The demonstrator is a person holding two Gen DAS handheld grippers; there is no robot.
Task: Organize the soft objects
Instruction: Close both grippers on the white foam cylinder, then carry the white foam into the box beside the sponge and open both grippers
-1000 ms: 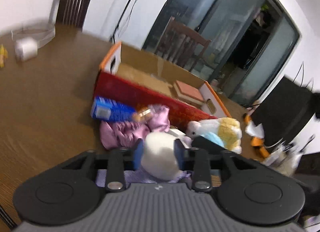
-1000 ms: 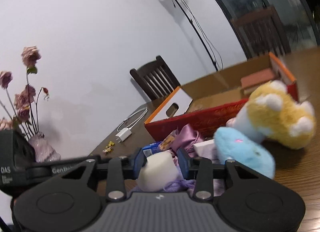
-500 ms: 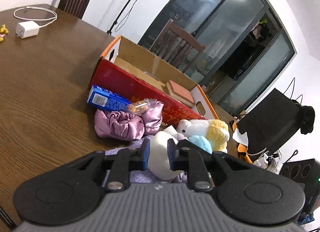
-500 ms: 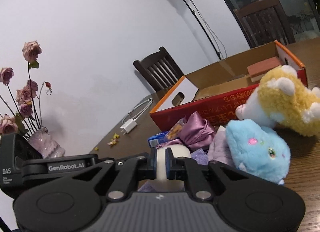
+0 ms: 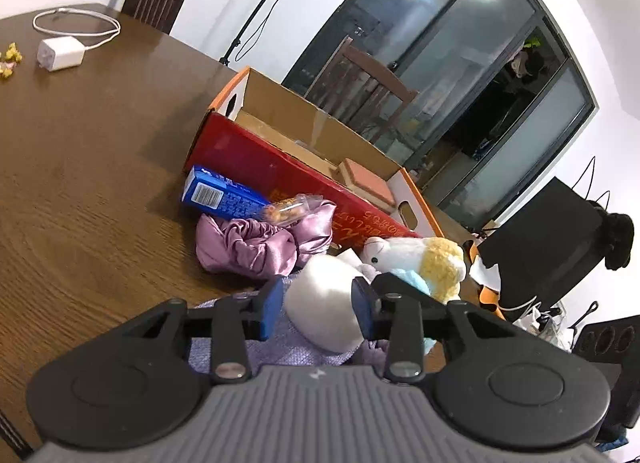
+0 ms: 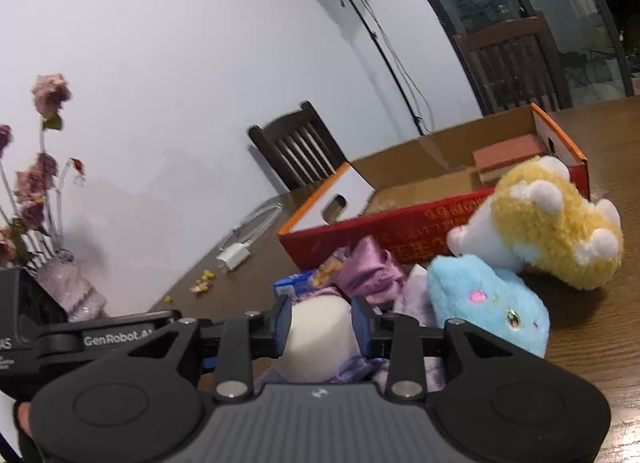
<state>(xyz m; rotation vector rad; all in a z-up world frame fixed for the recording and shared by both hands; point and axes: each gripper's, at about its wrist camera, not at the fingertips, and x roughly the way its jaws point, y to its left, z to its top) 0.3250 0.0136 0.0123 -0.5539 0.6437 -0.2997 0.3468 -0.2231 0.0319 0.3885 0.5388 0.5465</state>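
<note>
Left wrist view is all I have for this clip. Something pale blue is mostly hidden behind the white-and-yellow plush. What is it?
Observer: A blue plush toy, lying on the table right against the yellow plush. Its face shows a pink spot and a glittery eye.
Operator: Where is the right gripper?
Observer: The right gripper has its jaws apart on either side of the white soft lump. I cannot tell whether the pads press it.
Operator: Anything off to the side that I miss?
Observer: A vase of dried roses stands at the left of the right wrist view.
</note>
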